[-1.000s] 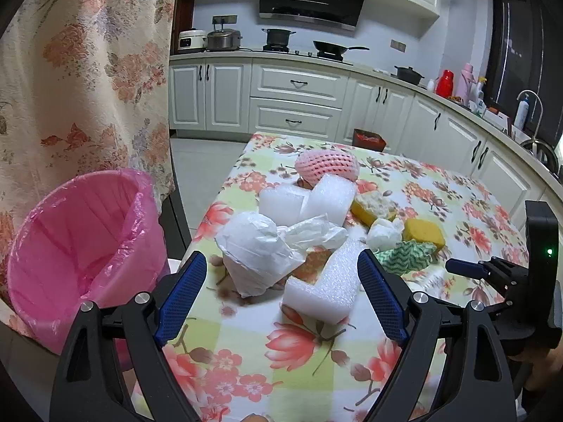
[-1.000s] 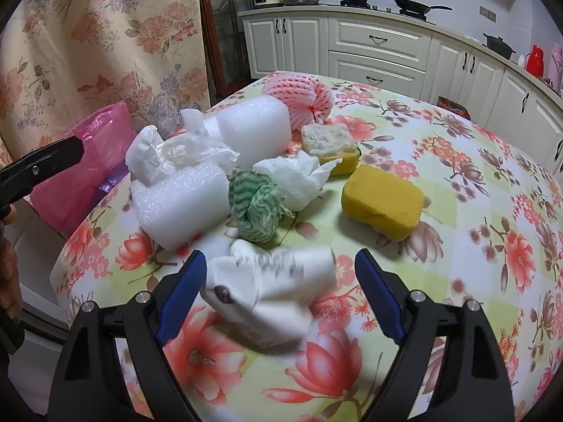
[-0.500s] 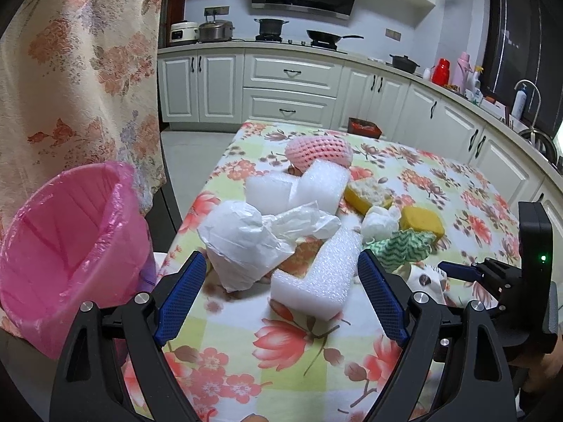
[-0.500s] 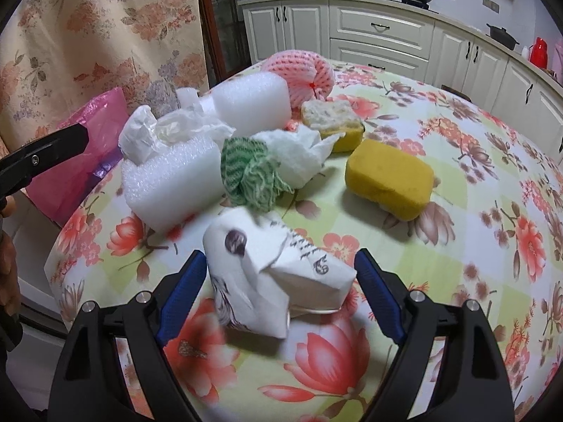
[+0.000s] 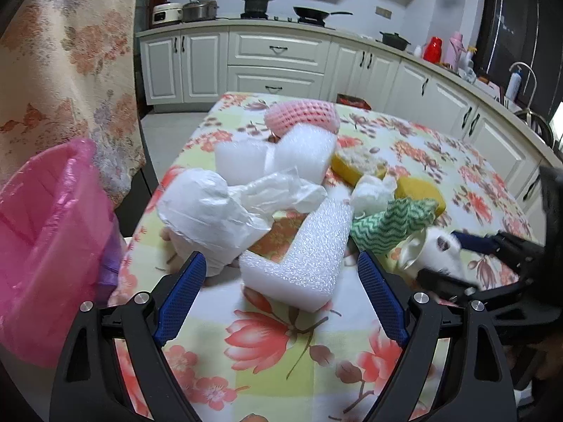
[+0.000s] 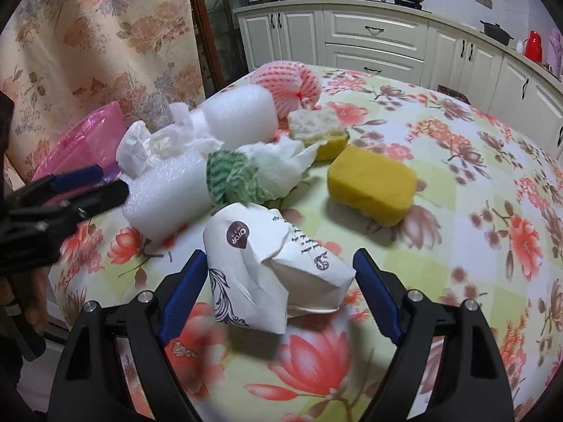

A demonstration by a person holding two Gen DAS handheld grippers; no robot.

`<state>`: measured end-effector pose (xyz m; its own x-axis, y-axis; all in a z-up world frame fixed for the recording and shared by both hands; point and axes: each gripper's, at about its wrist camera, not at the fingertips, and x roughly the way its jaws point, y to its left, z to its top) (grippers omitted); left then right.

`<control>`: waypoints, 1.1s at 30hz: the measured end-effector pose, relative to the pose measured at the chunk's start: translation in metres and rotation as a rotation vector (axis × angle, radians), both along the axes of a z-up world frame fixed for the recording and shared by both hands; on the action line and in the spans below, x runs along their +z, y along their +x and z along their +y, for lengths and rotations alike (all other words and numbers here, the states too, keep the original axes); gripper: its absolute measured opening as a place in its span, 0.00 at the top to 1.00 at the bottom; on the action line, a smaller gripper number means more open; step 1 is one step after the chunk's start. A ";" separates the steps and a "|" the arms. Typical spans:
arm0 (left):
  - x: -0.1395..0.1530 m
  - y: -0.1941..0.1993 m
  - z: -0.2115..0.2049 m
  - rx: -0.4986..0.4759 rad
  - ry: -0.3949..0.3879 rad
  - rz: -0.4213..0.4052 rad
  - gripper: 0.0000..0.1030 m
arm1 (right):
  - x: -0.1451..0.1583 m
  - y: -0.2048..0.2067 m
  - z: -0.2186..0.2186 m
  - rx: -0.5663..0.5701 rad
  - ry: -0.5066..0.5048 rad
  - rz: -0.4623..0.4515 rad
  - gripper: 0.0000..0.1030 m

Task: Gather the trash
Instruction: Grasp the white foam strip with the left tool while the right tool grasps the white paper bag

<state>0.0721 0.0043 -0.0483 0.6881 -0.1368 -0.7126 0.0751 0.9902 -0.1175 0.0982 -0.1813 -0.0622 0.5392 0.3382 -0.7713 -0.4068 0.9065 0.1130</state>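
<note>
Trash lies on a floral table: an L-shaped white foam piece [image 5: 306,249], a crumpled white plastic bag [image 5: 211,211], a green-white cloth [image 5: 390,225], yellow sponges [image 6: 369,186] and a pink foam net [image 5: 302,117]. My left gripper [image 5: 281,295] is open, just short of the foam piece. My right gripper [image 6: 278,292] is open, its jaws on either side of a crumpled printed white paper bag [image 6: 267,267] without touching it. A bin lined with a pink bag [image 5: 45,253] stands left of the table.
A flowered curtain [image 5: 63,63] hangs behind the bin. White kitchen cabinets [image 5: 274,59] and a counter with pots run along the back. The table edge [image 5: 140,228] is beside the bin. A white tissue [image 6: 281,165] and foam block [image 6: 239,116] sit mid-table.
Both grippers have moved forward and lower toward the table. The foam piece now sits closer between my left jaws, and the paper bag lies between my right jaws. Both stay open.
</note>
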 end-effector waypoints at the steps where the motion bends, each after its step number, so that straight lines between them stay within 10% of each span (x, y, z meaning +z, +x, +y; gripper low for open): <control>1: -0.002 0.002 -0.001 -0.006 0.001 0.005 0.20 | 0.003 0.000 -0.003 -0.006 0.001 -0.006 0.21; 19: -0.018 0.013 -0.015 -0.077 0.042 0.039 0.41 | 0.029 0.004 -0.029 -0.073 0.024 -0.062 0.21; 33: 0.032 -0.010 0.004 -0.025 0.021 -0.080 0.41 | 0.050 0.001 -0.021 -0.073 0.024 -0.106 0.21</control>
<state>0.0622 0.0083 -0.0167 0.7394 -0.1404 -0.6585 0.1083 0.9901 -0.0895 0.0989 -0.2022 -0.0123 0.6414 0.3125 -0.7007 -0.3502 0.9318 0.0951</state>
